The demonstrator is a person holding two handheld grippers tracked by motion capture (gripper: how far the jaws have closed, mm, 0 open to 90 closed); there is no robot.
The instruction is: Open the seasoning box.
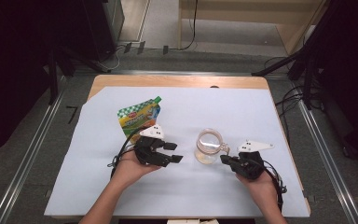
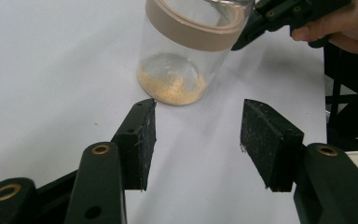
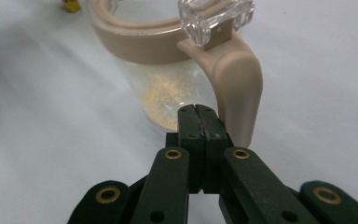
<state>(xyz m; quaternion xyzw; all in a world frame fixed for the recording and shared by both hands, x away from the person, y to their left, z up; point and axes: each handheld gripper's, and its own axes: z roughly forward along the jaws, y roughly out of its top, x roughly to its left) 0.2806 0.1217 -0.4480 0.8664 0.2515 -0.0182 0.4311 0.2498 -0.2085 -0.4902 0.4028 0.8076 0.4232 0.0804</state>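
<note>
Clear jar (image 1: 209, 146) stands upright on the bench (image 1: 242, 112) between both tools, nearer the right hand-held gripper (image 1: 225, 159), whose jaws are closed empty beside the jar's handle (image 3: 235, 88), while the left hand-held gripper (image 1: 173, 152), half open and empty, faces the jar's left side.

Open white desk (image 1: 177, 191) lies in front of you and between your 2 tongs. The jar (image 1: 208, 146) blocks the middle, its handle against your right tongs (image 1: 224, 159). The pouch (image 1: 139, 117) blocks the far left.
</note>
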